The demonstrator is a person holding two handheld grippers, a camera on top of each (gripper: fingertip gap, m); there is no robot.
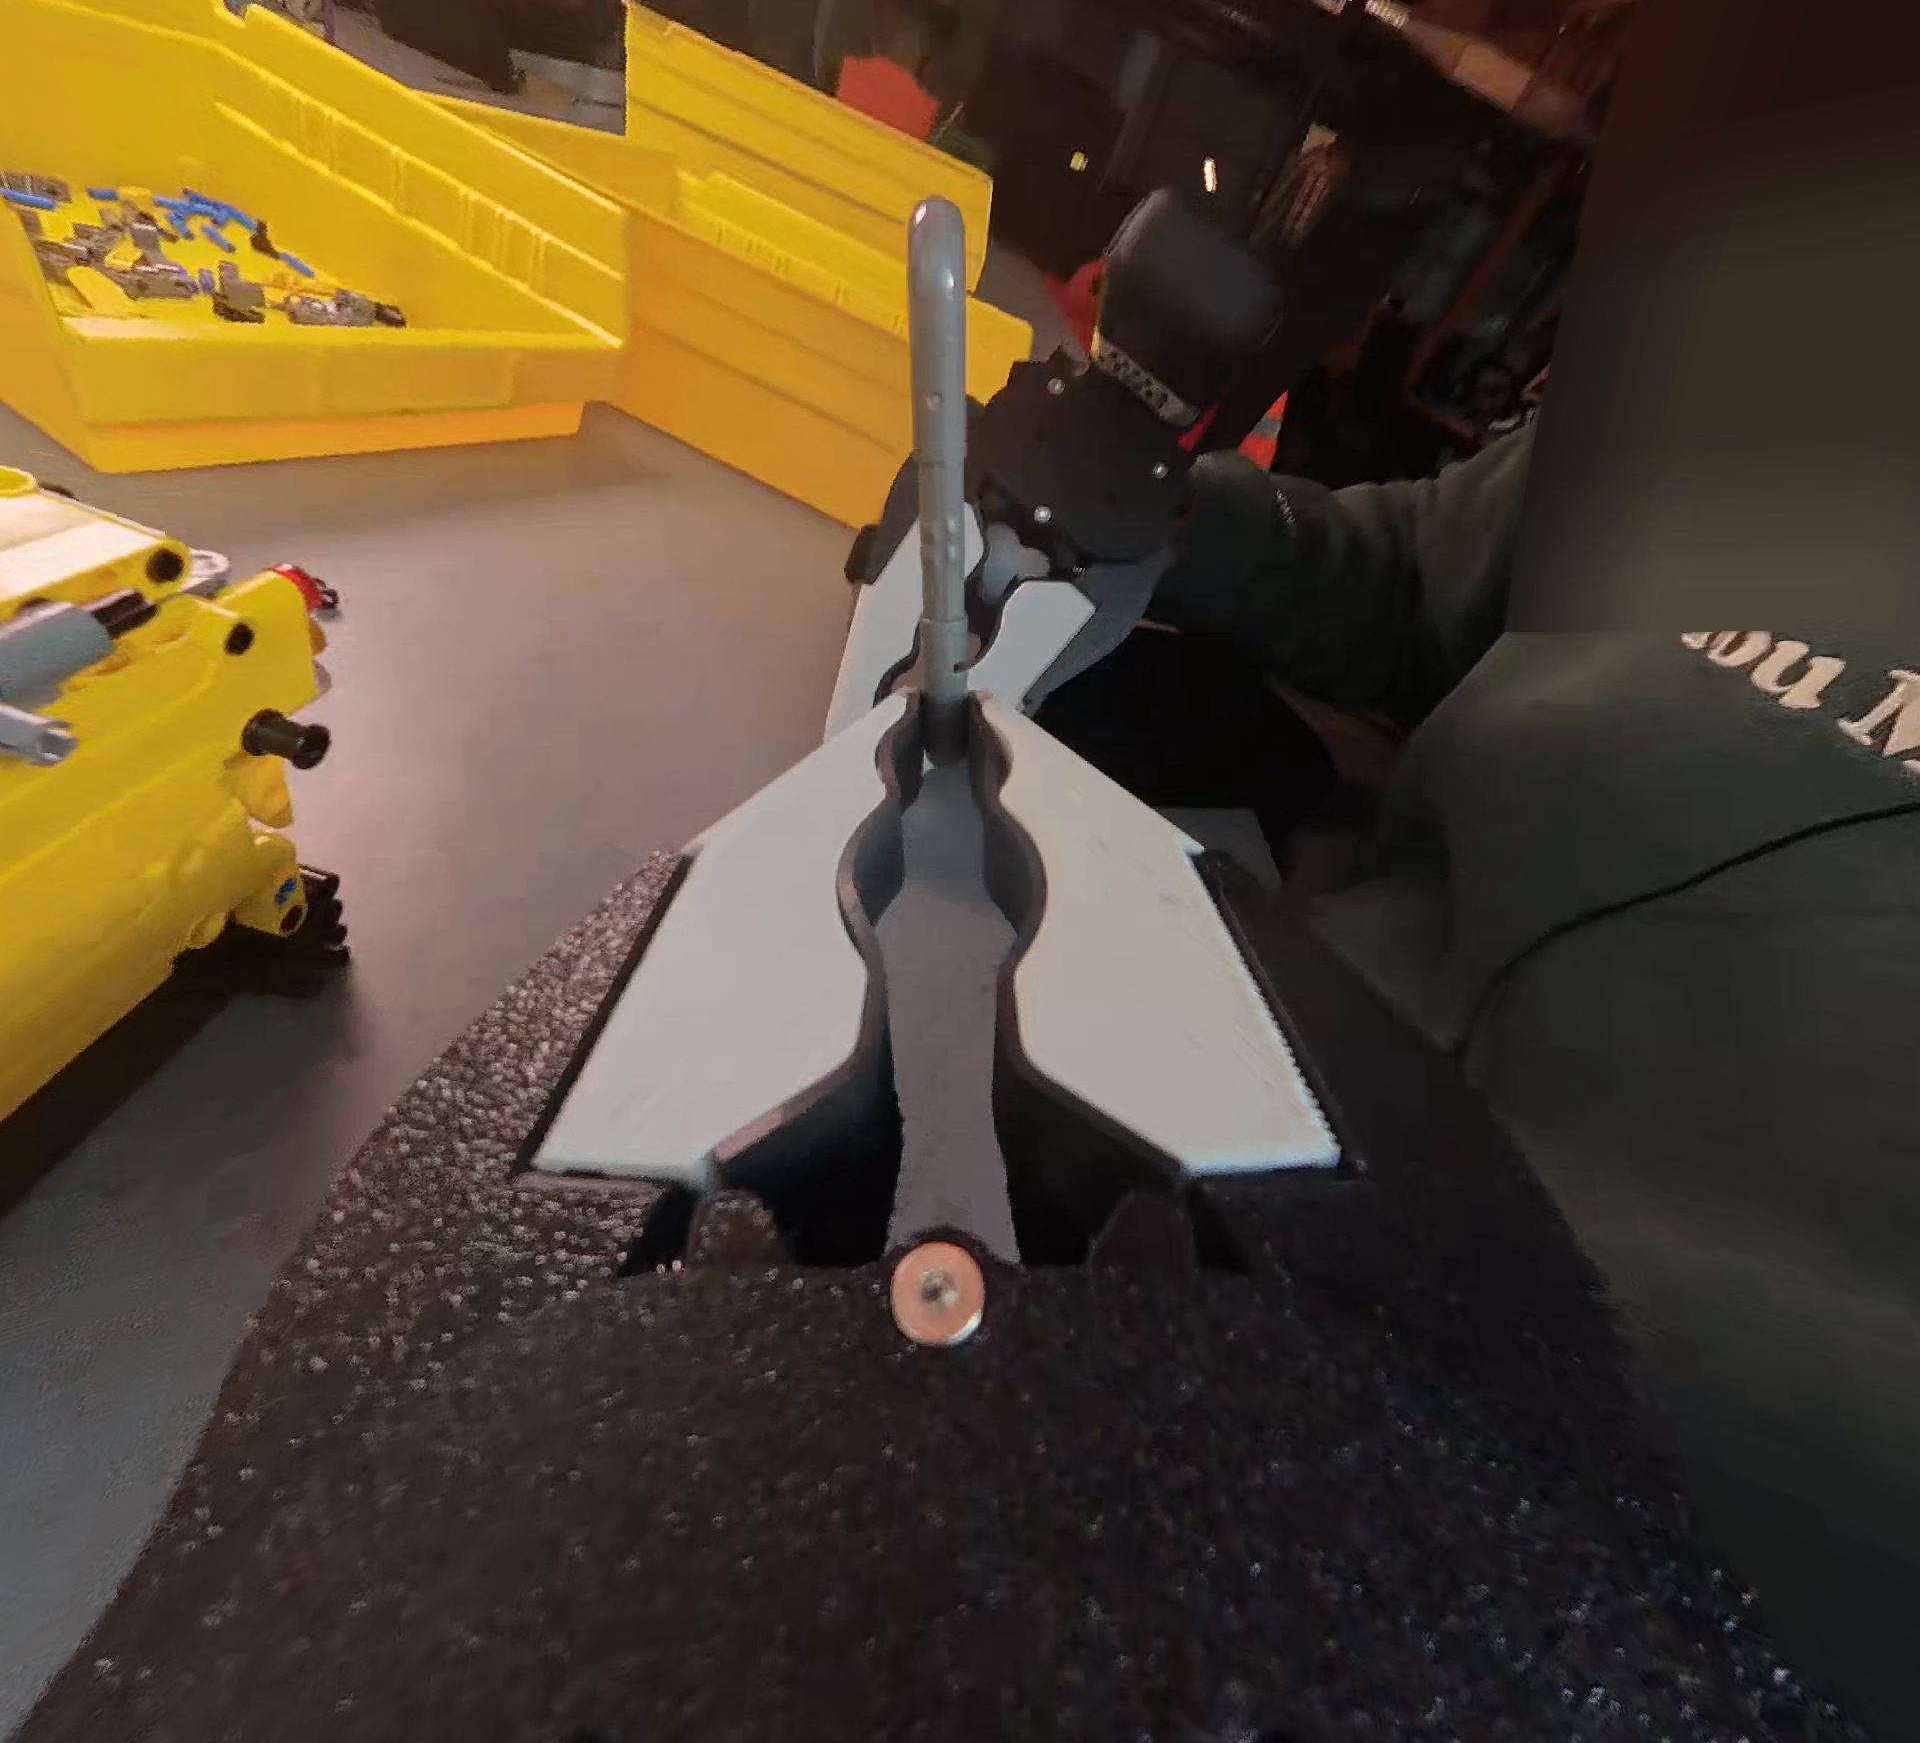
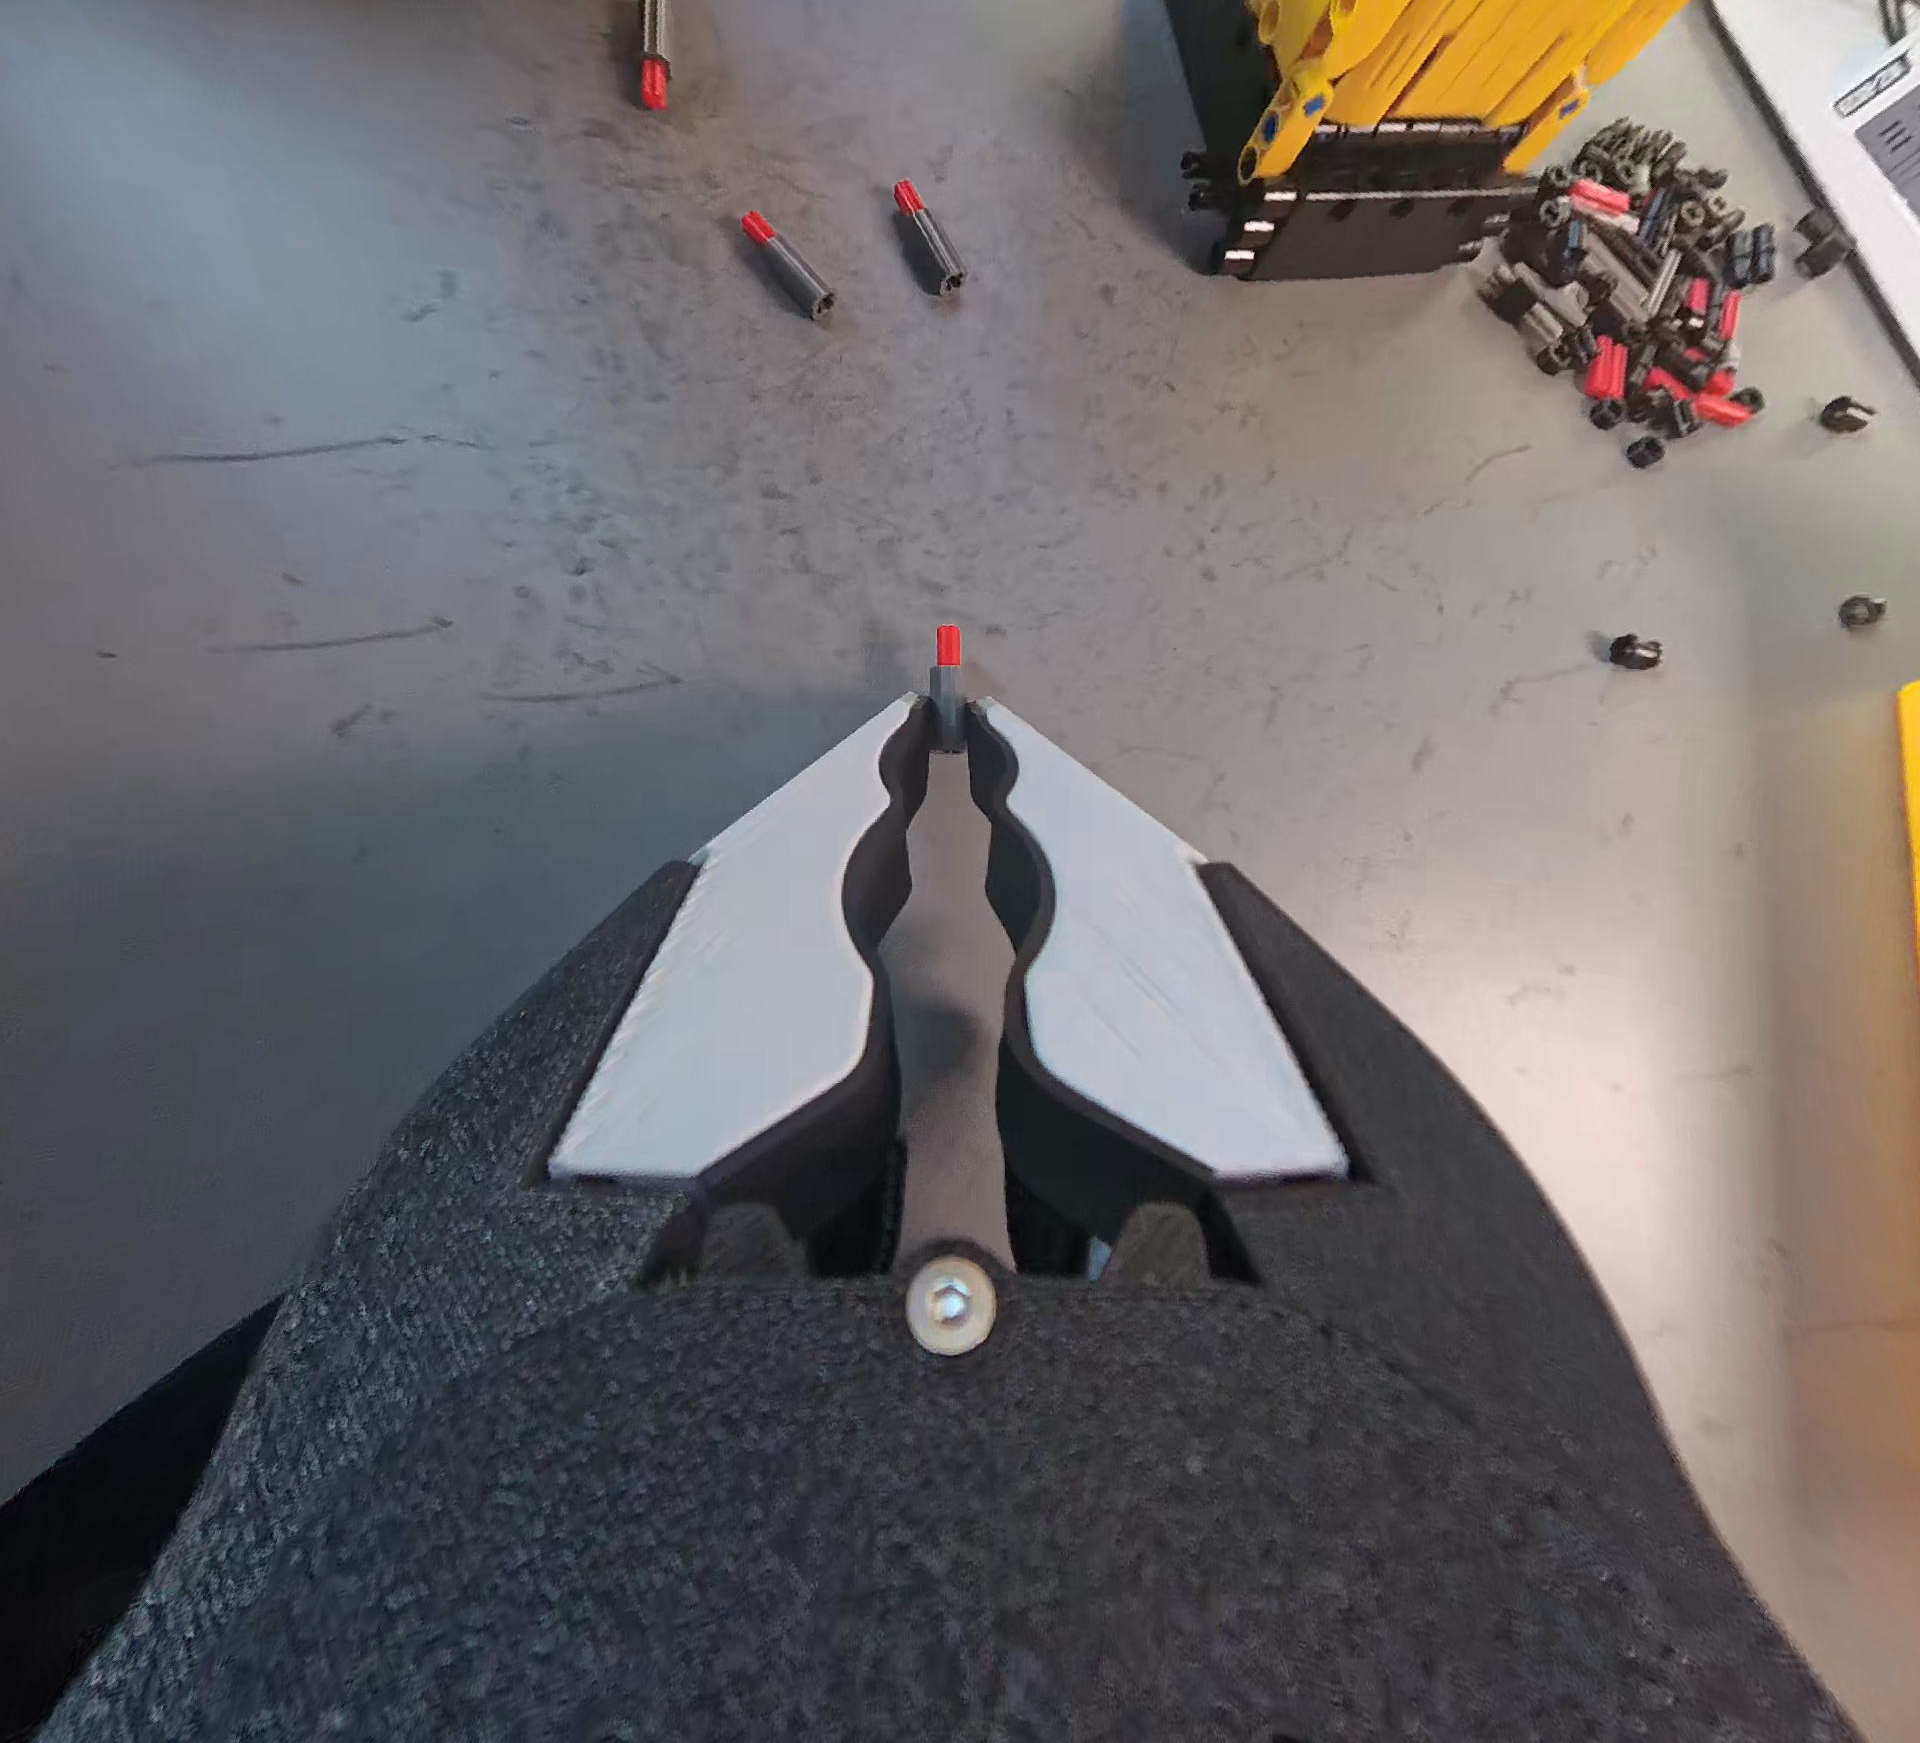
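My left gripper (image 1: 943,717) is shut on a long grey curved beam (image 1: 937,446), which stands upright from the fingertips. Behind it the right gripper (image 1: 997,613) shows, held by a gloved hand. My right gripper (image 2: 945,719) is shut on a small grey connector with a red pin (image 2: 945,670) sticking out of its front, held above the grey table (image 2: 520,550). Three like grey connectors with red pins lie on the table ahead: one far (image 2: 651,46), two nearer (image 2: 787,265) (image 2: 928,239).
A yellow brick-built model (image 2: 1455,10) (image 1: 125,758) stands on a black base. A pile of small black, grey and red pins (image 2: 1642,291) lies beside it. Yellow bins (image 1: 312,259) with small parts stand at the back. A person's dark sleeve (image 1: 1662,966) is at the right. The gap from one gripper's tips to the other's is roughly 12 cm.
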